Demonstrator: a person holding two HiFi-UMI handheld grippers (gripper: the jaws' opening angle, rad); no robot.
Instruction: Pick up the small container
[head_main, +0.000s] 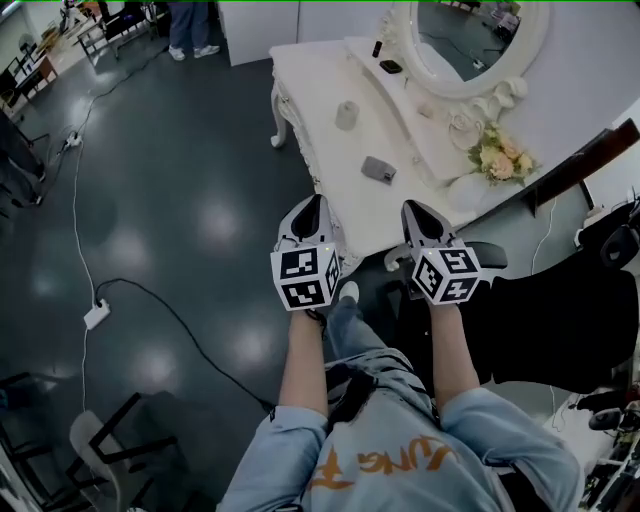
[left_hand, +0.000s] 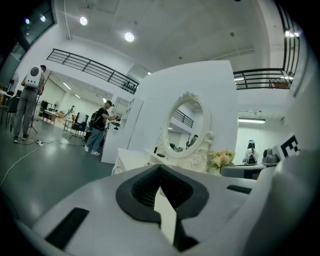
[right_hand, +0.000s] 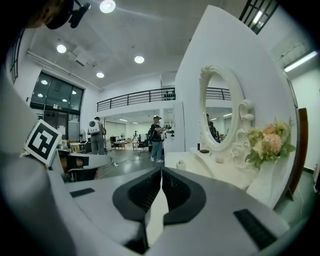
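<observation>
Barely begun: left tongs (head_main: 311, 203) and right tongs (head_main: 414, 208) are both closed and empty, near the table (head_main: 320, 160) edge; the container (head_main: 347, 115) stands untouched farther back.

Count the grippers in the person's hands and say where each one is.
2. The left gripper is at the near edge of the white table; the right gripper is beside it, on its right, by the same edge. Both are shut and empty. None looks hidden.
</observation>
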